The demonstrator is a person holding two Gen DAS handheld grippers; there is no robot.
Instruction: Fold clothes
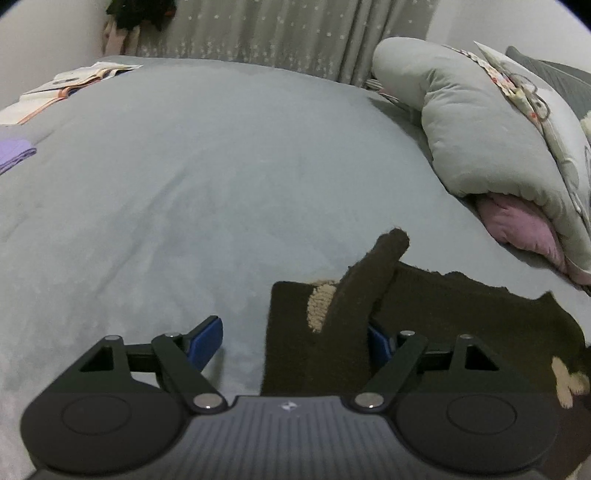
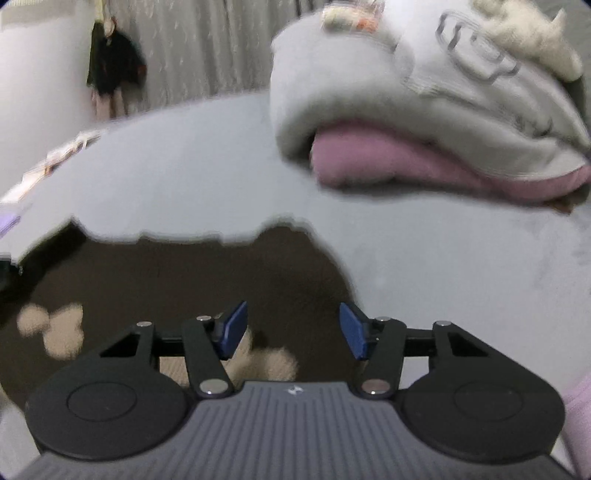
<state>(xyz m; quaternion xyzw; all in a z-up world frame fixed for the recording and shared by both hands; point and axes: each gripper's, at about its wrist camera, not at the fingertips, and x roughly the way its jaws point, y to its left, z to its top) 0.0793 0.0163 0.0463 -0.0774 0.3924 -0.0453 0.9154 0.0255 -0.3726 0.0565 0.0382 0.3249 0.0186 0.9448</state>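
Note:
A dark brown knitted garment [image 1: 461, 325] with beige patches [image 1: 323, 306] lies flat on the grey bed cover [image 1: 184, 184]. In the left wrist view my left gripper [image 1: 295, 343] stands open at the garment's left edge. Its left pad [image 1: 207, 339] is over bare bed cover. A raised brown fold [image 1: 373, 280] stands in front of the right pad [image 1: 380, 345] and hides part of it. The blurred right wrist view shows my right gripper [image 2: 293, 330] open above the same brown garment [image 2: 184, 273], near its right edge, with no cloth pinched between its pads.
A grey duvet roll [image 1: 480, 129] over a pink pillow [image 1: 517, 229] lies at the right of the bed. Folded purple cloth [image 1: 14, 155] and white clothes [image 1: 55, 88] sit at the far left. A curtain [image 1: 277, 33] hangs behind, and dark clothing [image 2: 110, 62] hangs on the wall.

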